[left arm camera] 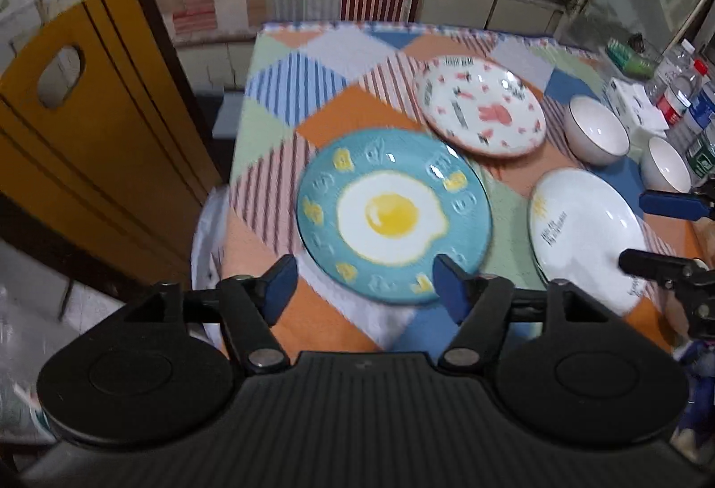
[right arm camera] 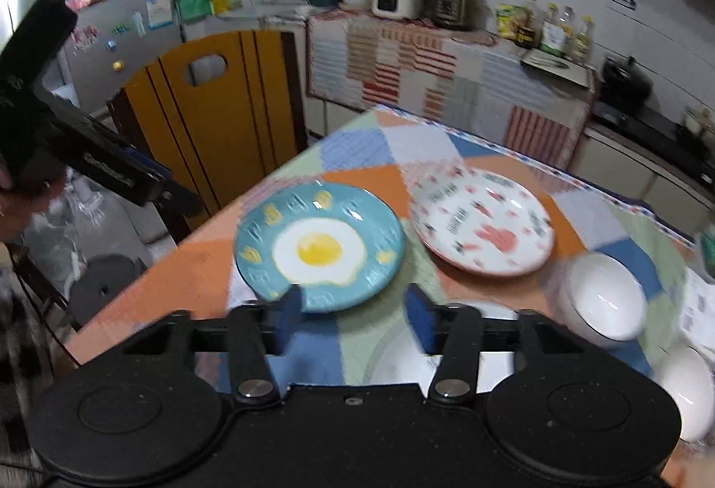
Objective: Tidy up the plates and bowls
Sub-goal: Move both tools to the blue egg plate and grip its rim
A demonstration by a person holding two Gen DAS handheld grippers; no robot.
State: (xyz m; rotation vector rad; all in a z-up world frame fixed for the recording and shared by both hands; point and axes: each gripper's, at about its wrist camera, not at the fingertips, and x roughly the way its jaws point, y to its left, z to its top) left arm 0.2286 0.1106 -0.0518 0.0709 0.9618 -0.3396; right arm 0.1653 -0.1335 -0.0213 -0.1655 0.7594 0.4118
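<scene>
Left wrist view shows the left gripper (left arm camera: 364, 282) with its blue fingers (left arm camera: 280, 287) spread wide and nothing between them: released, touching no dish. Just beyond the fingertips, straight ahead and slightly to the picture's right, the teal egg plate (left arm camera: 394, 215) lies flat on the counter (left arm camera: 330, 327), its near rim level with the right-hand pad but apart from it. A round plate has no long axis, so the near rim is the edge to approach. Past it, farther away and to the right, sits the pink-patterned plate (left arm camera: 482, 106); the white plate (left arm camera: 581, 229) lies to the right of the egg plate, and two white bowls (left arm camera: 596, 130) stand beyond that, near some bottles (left arm camera: 679, 94).

From the right wrist view, the right gripper (right arm camera: 355, 316) also stands open and empty, its fingers (right arm camera: 420, 318) hovering above the counter with part of the white plate directly beneath them and the egg plate's rim just beside the left-hand pad. The bowls lie to its right, close by.

My reading: the left hand is nearer the egg plate, the right nearer the white plate and bowls. All three plates and both bowls lie separate, so stacking appears not yet begun.
</scene>
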